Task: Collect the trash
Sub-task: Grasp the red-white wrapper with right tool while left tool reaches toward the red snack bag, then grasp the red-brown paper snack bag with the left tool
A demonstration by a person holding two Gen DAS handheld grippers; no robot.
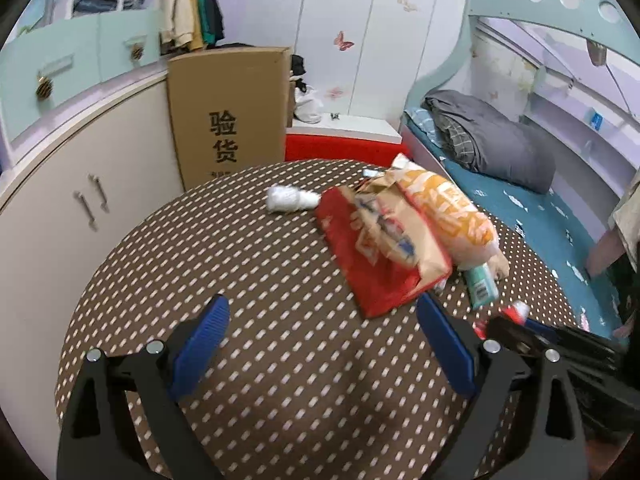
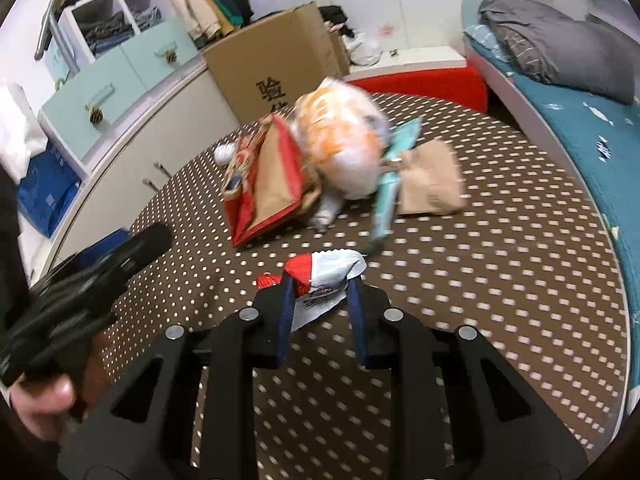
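A red paper bag [image 1: 372, 256] lies on the dotted brown table [image 1: 240, 280], also in the right wrist view [image 2: 268, 188]. An orange-and-white plastic bag [image 1: 452, 212] rests on it, also in the right wrist view [image 2: 340, 136]. A crumpled white tissue [image 1: 290, 198] lies behind. A teal packet [image 1: 482, 282] lies to the right, also in the right wrist view [image 2: 390, 176]. My left gripper [image 1: 320, 320] is open and empty, just before the red bag. My right gripper [image 2: 320, 280] is shut on a red-and-white wrapper [image 2: 324, 270], low over the table.
A brown paper bag [image 2: 430, 180] lies flat on the table. A tall cardboard box [image 1: 230, 116] stands behind the table, beside white cabinets [image 1: 80, 184]. A bed [image 1: 520, 200] with a grey quilt runs along the right. A red-and-white bench [image 1: 344, 140] stands behind.
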